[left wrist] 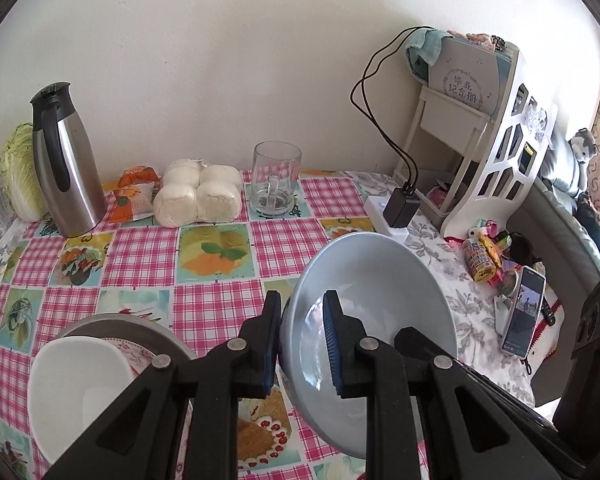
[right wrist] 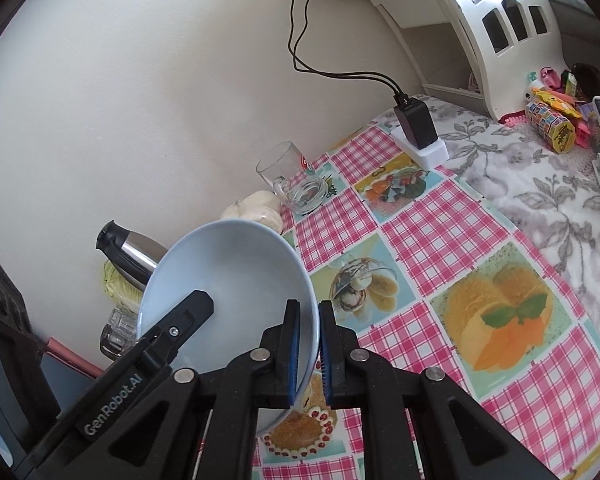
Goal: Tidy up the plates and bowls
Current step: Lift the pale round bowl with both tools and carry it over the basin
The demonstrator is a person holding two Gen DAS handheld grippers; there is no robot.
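Observation:
A light blue bowl [left wrist: 380, 300] [right wrist: 228, 276] hangs tilted above the checked tablecloth, held from both sides. My left gripper [left wrist: 302, 312] is shut on its left rim, one pad inside the bowl and one outside. On the opposite rim my right gripper [right wrist: 309, 312] is shut the same way. A finger of the left gripper [right wrist: 180, 320] reaches into the bowl in the right wrist view. At the lower left of the table a white bowl [left wrist: 72, 380] sits on a patterned plate [left wrist: 140, 358] inside a grey dish [left wrist: 120, 322].
Along the wall stand a steel thermos [left wrist: 66, 168], a cabbage [left wrist: 20, 172], wrapped buns [left wrist: 198, 196] and a glass mug [left wrist: 274, 180]. A charger on a power strip [left wrist: 400, 204], a white shelf [left wrist: 492, 140], a propped phone [left wrist: 524, 312] and small toys crowd the right side.

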